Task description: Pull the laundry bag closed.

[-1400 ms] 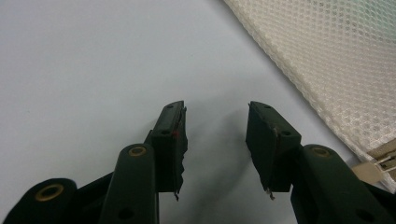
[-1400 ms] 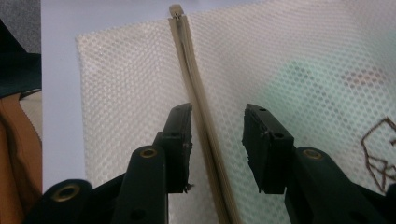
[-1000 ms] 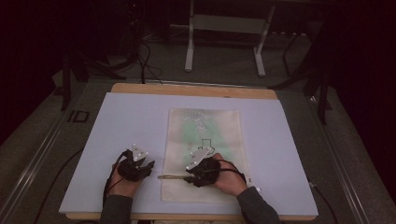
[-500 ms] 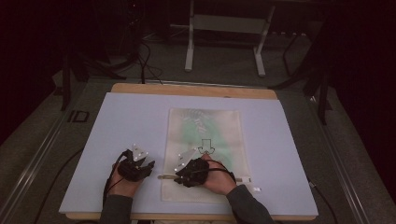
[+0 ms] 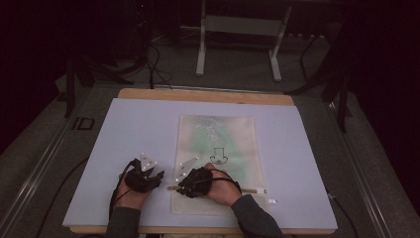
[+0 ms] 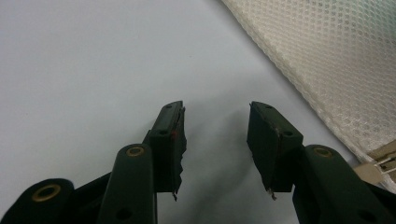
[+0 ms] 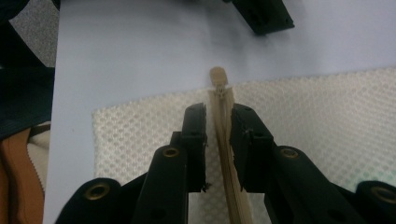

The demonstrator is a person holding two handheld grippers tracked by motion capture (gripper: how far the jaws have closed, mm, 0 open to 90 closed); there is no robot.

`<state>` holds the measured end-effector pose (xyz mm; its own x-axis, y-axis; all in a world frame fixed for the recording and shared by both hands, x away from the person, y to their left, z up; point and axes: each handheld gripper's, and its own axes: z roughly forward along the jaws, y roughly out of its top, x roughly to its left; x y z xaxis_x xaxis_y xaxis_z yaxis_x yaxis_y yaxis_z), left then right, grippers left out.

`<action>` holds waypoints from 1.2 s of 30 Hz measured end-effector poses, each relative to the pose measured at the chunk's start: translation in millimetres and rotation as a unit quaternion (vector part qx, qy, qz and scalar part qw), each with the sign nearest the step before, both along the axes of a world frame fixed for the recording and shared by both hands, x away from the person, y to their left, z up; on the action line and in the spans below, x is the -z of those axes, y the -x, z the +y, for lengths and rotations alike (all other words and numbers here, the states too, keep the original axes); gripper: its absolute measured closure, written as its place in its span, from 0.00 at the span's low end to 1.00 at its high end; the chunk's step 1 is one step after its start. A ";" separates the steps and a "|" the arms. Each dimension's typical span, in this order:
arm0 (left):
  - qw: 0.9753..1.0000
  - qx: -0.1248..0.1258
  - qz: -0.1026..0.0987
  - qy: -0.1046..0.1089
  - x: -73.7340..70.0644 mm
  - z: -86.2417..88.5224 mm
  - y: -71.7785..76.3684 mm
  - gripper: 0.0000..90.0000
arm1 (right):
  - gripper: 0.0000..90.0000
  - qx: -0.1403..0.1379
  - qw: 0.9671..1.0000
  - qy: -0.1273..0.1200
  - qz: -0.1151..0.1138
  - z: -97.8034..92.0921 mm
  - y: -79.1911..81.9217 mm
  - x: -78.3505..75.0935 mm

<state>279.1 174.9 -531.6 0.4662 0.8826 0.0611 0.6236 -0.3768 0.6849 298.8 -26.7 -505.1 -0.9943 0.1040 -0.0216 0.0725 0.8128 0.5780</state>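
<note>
mesh bag (image 5: 217, 163) lies flat in the middle of the pale table cover (image 5: 129, 129), its near end toward the person. the zipper strip (image 7: 227, 154) runs along that near end, with its pull tab (image 7: 218, 77) poking out past the bag's left corner onto the cover.

change over the last second: the right gripper (image 5: 184, 187) has slid left along the near edge. it was over the bag's centre line, and now it sits at the left corner, next to the left gripper. the right forearm has swung in with it. the bag itself hasn't shifted that i can see.

right gripper (image 7: 218, 114): jaws narrow, pinched on the zipper strip just behind the tab. contact looks real on the right jaw; there's a thin gap on the left jaw side, so the grip may be light.

left gripper (image 6: 215, 121): jaws wide, nothing between them, parked low over bare cover just left of the bag edge. in the high view the left gripper (image 5: 148, 174) hasn't moved.

my read: this looks like a zip run toward the left corner, now at or near end of travel. can't tell from these views whether the teeth are open or closed behind the slider. the left gripper isn't pinning the fabric, so any further pull could drag the bag rather than move the slider.
</note>
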 end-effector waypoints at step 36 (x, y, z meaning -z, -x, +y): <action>1.000 -0.002 0.000 0.000 -0.8 1.4 -0.1 0.62 | 0.85 -0.012 0.999 0.033 0.005 49.2 -6.0 11.4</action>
